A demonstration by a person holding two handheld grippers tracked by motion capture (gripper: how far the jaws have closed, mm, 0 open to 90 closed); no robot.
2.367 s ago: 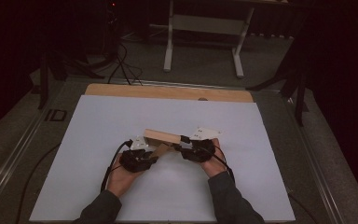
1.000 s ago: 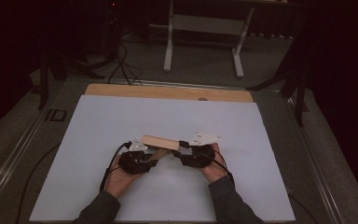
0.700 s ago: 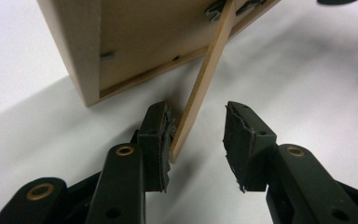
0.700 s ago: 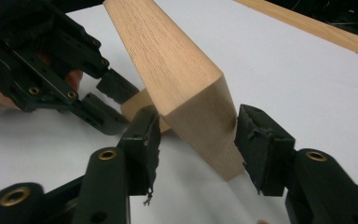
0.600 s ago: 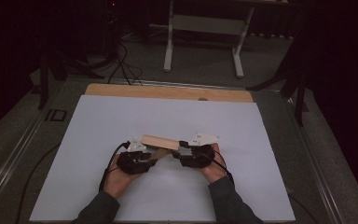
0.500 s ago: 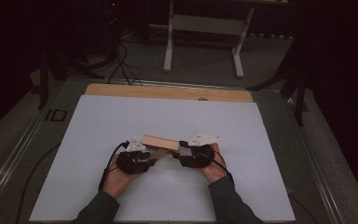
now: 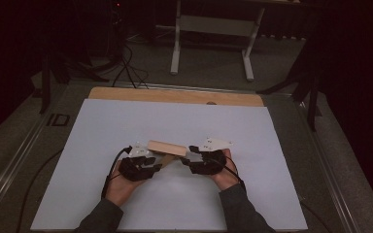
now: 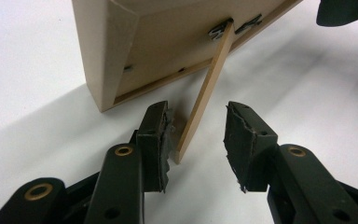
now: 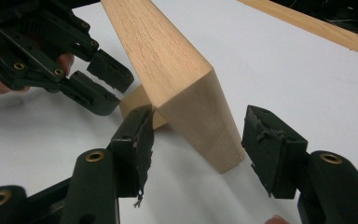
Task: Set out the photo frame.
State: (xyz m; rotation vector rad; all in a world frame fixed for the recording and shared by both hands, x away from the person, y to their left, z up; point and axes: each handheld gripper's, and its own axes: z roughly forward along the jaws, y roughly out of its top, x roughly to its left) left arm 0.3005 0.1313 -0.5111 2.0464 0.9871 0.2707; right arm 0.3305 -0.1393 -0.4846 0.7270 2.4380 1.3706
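On the desk (image 7: pixel 126 121), from above: found wooden frame (image 7: pixel 165 147) upright between left gripper (image 7: pixel 156 163) and right gripper (image 7: pixel 189 156), long axis hand to hand. Left gripper view: noted fingers (image 8: pixel 154 140) spread astride back strut (image 8: pixel 205 88), unpinched. Right gripper view: noted fingers (image 9: pixel 133 140) just opening, frame end between them, ungripped.
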